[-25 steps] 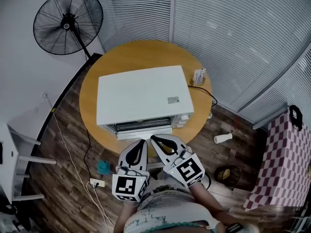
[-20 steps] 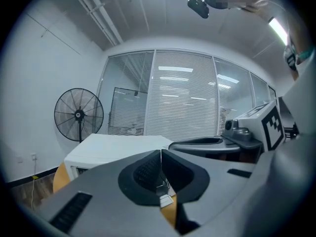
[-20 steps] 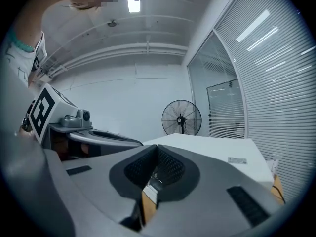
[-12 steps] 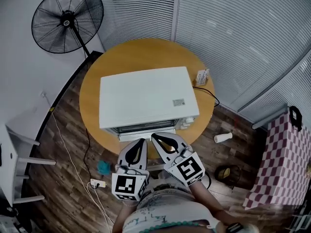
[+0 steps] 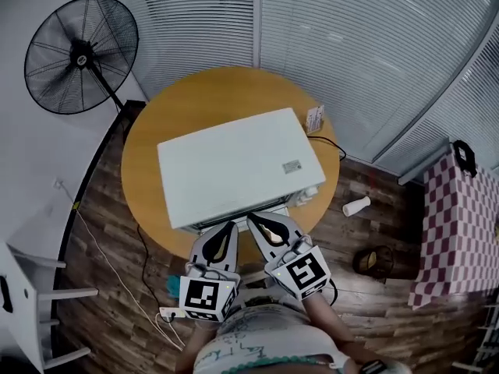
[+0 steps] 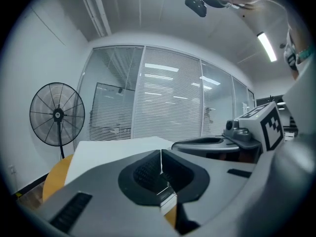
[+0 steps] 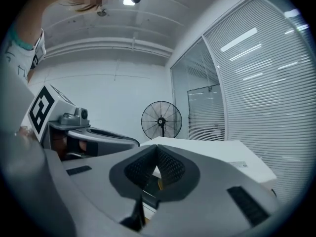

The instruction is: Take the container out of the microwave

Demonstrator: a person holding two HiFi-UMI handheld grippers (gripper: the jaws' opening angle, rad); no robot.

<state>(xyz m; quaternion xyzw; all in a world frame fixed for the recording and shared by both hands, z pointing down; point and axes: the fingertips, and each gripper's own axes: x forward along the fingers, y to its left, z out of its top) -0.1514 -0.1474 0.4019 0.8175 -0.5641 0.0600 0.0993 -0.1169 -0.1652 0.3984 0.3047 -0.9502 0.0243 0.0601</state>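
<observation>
Head view is showing the left claw and right claw both pressed together and empty, hovering just in front of the white microwave on the round desk, the container hiding unseen inside, probably light and rigid, best pinched by its rim.

No text is legible. The grey label on the white microwave top, right of centre, is too small to read, as is the print on the card stand above it. Cubes on the left gripper and right gripper show only square markers
</observation>
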